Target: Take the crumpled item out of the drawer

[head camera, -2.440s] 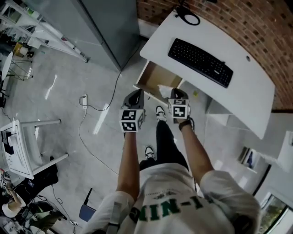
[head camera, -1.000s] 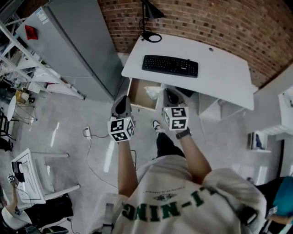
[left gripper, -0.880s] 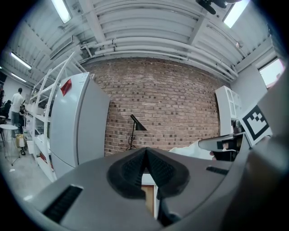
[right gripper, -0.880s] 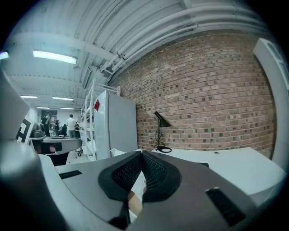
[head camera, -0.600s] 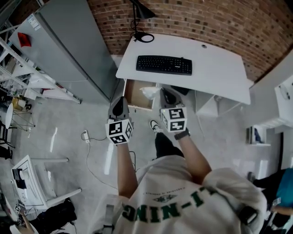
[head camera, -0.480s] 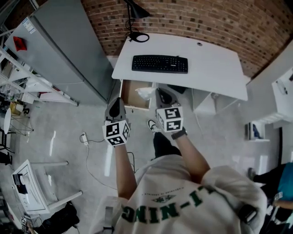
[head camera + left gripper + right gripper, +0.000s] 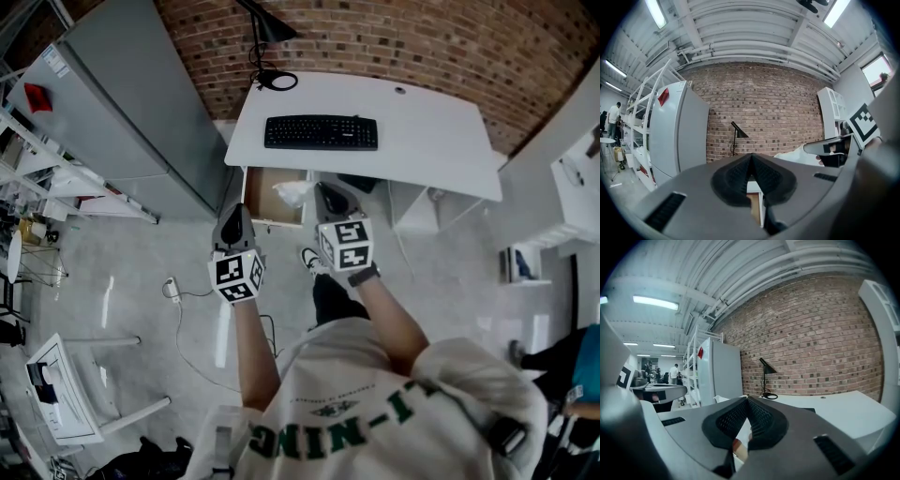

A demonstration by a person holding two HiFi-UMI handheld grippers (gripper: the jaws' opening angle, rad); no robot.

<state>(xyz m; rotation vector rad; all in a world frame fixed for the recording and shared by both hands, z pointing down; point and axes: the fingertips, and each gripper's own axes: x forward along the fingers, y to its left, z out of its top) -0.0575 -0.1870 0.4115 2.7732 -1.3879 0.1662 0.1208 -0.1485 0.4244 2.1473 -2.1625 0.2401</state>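
The crumpled white item hangs at the tip of my right gripper, over the right side of the open wooden drawer. That gripper is shut on it. In the left gripper view the white wad sticks out from the right gripper's tip, above desk height. A corner of the wad shows past the shut jaws of my right gripper. My left gripper is shut on nothing, left of the drawer's front; its pads meet.
Above the drawer is a white desk with a black keyboard and a black lamp, set against a brick wall. A grey cabinet stands to the left. A cable and power strip lie on the floor. The person's shoe is below the drawer.
The head view has swung, so the desk now sits squarer and farther off. Both grippers keep their places side by side, and the white item stays at the right gripper's tip.
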